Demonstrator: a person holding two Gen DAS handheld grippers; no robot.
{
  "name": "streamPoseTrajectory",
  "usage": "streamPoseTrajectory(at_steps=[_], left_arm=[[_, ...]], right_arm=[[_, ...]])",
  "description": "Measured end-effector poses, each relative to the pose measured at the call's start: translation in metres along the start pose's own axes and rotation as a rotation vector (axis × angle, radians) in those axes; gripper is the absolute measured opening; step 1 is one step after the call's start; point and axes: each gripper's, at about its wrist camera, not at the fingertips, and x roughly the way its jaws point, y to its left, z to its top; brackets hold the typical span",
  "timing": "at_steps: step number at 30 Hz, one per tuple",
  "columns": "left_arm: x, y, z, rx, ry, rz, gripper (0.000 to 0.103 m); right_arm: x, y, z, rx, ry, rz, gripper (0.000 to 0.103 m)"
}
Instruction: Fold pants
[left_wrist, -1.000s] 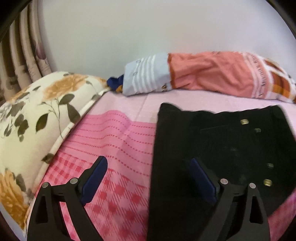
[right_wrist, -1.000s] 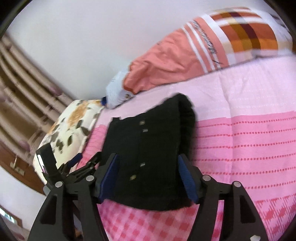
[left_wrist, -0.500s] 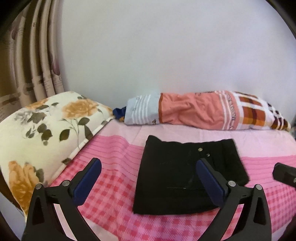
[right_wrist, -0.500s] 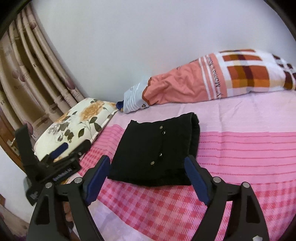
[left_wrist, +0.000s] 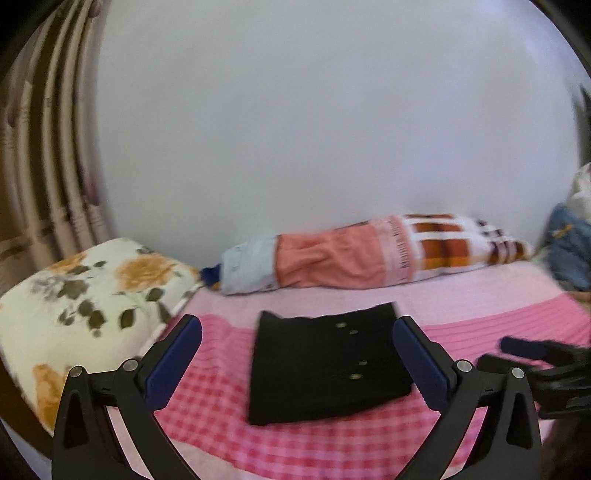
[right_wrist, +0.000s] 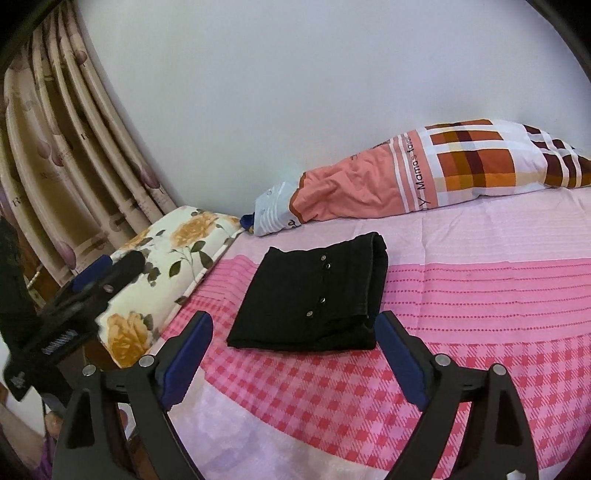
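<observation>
The black pants (left_wrist: 325, 363) lie folded into a compact rectangle on the pink bedsheet (left_wrist: 480, 314), metal buttons facing up. In the right wrist view the pants (right_wrist: 314, 291) show a thick fold along their right edge. My left gripper (left_wrist: 297, 334) hovers above and in front of them, open, nothing between its blue pads. My right gripper (right_wrist: 293, 332) is also held back from the pants, its jaws still opening with nothing between them. Each gripper shows in the other's view: the right gripper (left_wrist: 535, 354) at the right edge, the left gripper (right_wrist: 88, 284) at the left.
A floral pillow (right_wrist: 173, 258) lies left of the pants. A long orange and checked bolster (right_wrist: 406, 181) rests against the white wall behind. Curtains (right_wrist: 62, 166) hang at far left. Blue fabric (left_wrist: 569, 251) sits at the bed's far right.
Both grippers have pulled back and risen away from the pants, which look smaller and lie free on the sheet. The right gripper's jaws have widened.
</observation>
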Motion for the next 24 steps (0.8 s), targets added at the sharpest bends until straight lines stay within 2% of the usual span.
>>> streamPoseTrajectory(at_steps=[6, 9, 10, 14, 20, 24], left_arm=[[-0.021, 0.003, 0.016, -0.086, -0.003, -0.17, 0.103], [-0.025, 0.006, 0.021, -0.118, -0.031, -0.216, 0.103], [-0.027, 0.006, 0.02, -0.124, -0.045, -0.216, 0.103], [-0.038, 0.007, 0.014, -0.141, -0.11, -0.116, 0.103], [-0.035, 0.001, 0.008, -0.1, -0.086, -0.087, 0.103], [-0.024, 0.002, 0.0, -0.111, -0.051, -0.069, 0.103]], right_arm=[[-0.016, -0.005, -0.002, 0.021, -0.012, 0.001, 0.089], [-0.022, -0.01, -0.002, 0.035, -0.017, -0.002, 0.09], [-0.023, -0.011, -0.002, 0.039, -0.017, -0.003, 0.091], [-0.026, -0.016, -0.004, 0.056, -0.014, -0.006, 0.092], [-0.021, -0.014, -0.007, 0.064, 0.004, -0.004, 0.092], [-0.016, -0.006, -0.01, 0.041, 0.014, -0.009, 0.093]])
